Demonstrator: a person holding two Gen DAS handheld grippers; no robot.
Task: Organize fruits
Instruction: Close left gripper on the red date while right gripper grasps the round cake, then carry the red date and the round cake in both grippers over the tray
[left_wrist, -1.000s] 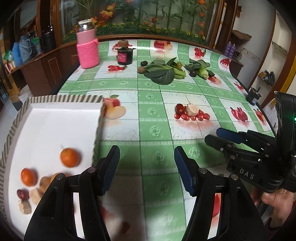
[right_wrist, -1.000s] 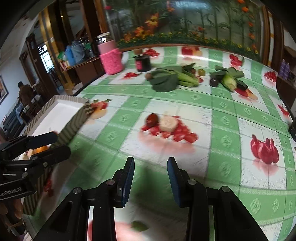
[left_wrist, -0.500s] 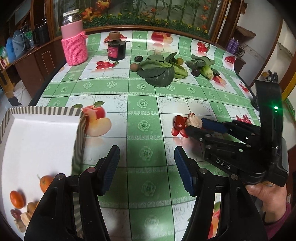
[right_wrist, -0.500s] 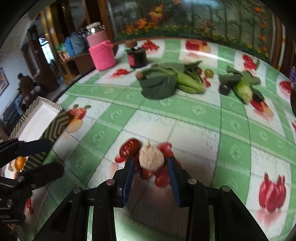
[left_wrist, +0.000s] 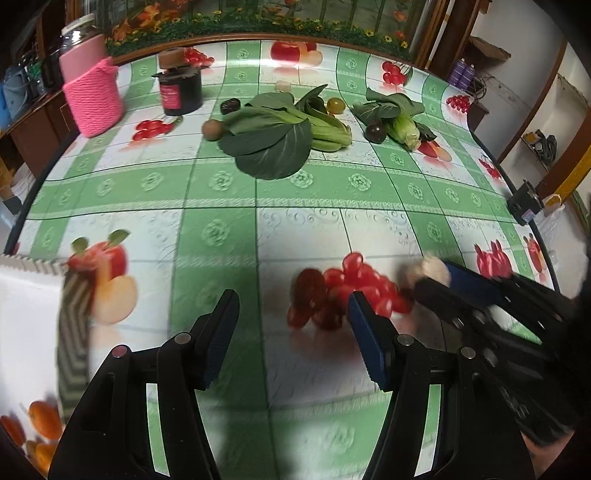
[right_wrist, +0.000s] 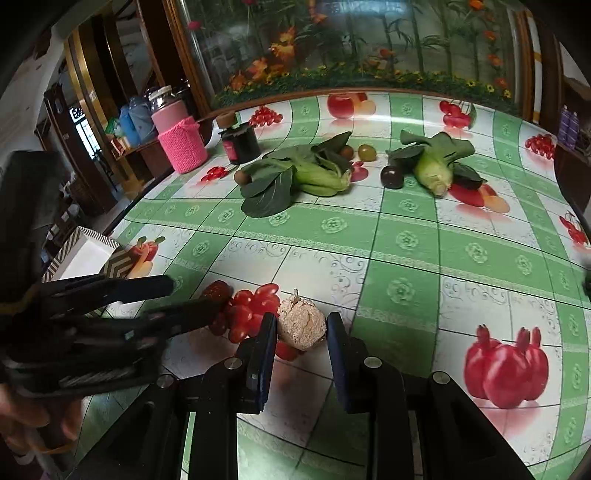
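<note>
Two oranges (left_wrist: 38, 424) sit blurred, cut off inside the striped tray (left_wrist: 72, 332); left gripper (left_wrist: 291, 332) and right gripper (right_wrist: 301, 343) both gape, the latter straddling a beige fruit (right_wrist: 301, 326).

Black jar (left_wrist: 181, 92): it carries a red label, but the print on it is too small and blurred to read in both views.
Small black device (left_wrist: 524, 202) at the tabletop edge: a pale sticker is there, its marks are not legible.
Right gripper (left_wrist: 439, 278) body, seen from the left wrist: blurred, no letters can be read.
Other surfaces: no readable text, number or sign.
</note>
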